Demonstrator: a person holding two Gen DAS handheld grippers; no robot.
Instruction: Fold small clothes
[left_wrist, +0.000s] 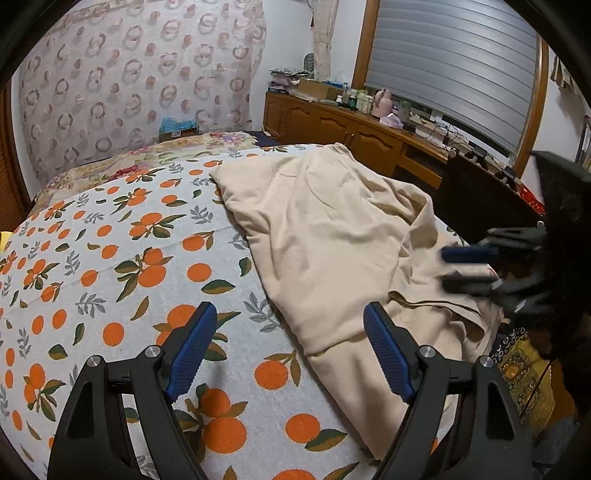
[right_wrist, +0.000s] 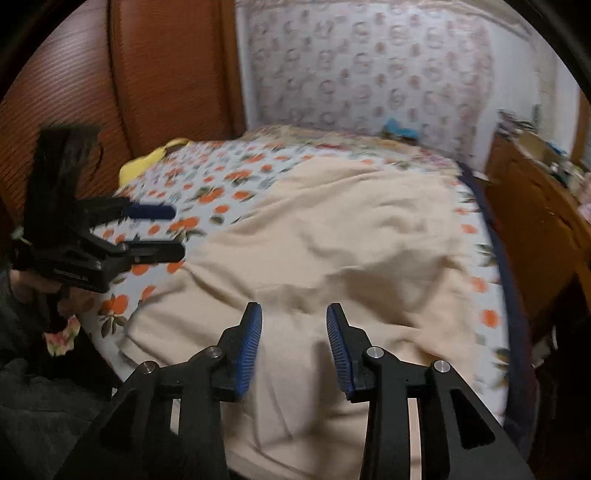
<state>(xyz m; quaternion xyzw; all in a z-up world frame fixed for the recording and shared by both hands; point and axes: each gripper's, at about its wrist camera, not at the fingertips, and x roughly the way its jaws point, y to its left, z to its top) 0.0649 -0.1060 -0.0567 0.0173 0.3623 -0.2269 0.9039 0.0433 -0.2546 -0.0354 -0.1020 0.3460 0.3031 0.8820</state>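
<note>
A beige garment (left_wrist: 332, 229) lies crumpled and partly doubled over on a bed sheet printed with oranges (left_wrist: 129, 258). My left gripper (left_wrist: 290, 308) hovers wide open above the garment's near left edge, with nothing between its blue pads (left_wrist: 192, 350). In the right wrist view the same garment (right_wrist: 332, 240) fills the middle of the bed. My right gripper (right_wrist: 293, 307) stands open just above it, its pads apart and not pinching any cloth. The left gripper (right_wrist: 177, 232) shows at the left over the sheet (right_wrist: 207, 177). The right gripper (left_wrist: 445, 269) appears blurred at the garment's right edge.
A wooden cabinet (left_wrist: 351, 129) crowded with bottles and boxes runs along the far right under a shuttered window (left_wrist: 454, 66). A patterned curtain (left_wrist: 129, 81) hangs behind the bed. Brown wood panelling (right_wrist: 166, 74) stands at the head, with a yellow item (right_wrist: 147, 162) beside it.
</note>
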